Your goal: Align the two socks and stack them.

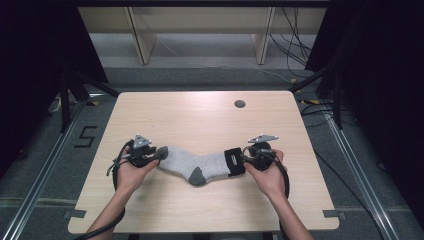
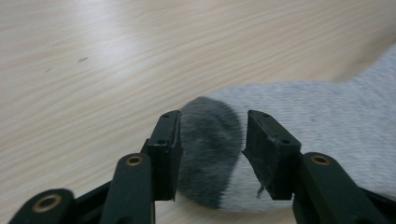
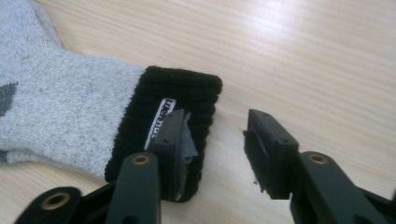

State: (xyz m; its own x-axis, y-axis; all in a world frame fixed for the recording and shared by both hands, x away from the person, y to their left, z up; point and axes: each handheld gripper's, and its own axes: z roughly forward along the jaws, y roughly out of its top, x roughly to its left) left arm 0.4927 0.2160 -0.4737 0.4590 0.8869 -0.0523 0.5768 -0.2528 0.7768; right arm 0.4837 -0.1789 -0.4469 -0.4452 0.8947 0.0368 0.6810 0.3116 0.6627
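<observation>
At the table (image 1: 150,107), I have a grey sock (image 1: 200,165) lying flat near the front edge, toe to the left, black cuff (image 1: 234,161) to the right, between my two grippers. On the left, the left gripper (image 2: 212,140) stands with its jaws apart, straddling the dark toe (image 2: 210,154); I see no pinch in the knit, so I read the toe as not yet held. In the middle, the heel patch (image 1: 197,175) points toward me and the foot runs level across the wood. On the right, the right gripper (image 3: 217,140) has its jaws apart too, one jaw lying over the cuff beside its white label (image 3: 161,122), the other over bare wood, nothing clamped.

I judge the sock light, soft and limp: it should sag and fold wherever it is unsupported, and it will not slip much on rubber pads. The thick ribbed cuff and the doubled toe look the surest places to grip. Bare wood lies open behind the sock and to either side, with a cable hole (image 1: 239,104) well back; the front edge is close.
</observation>
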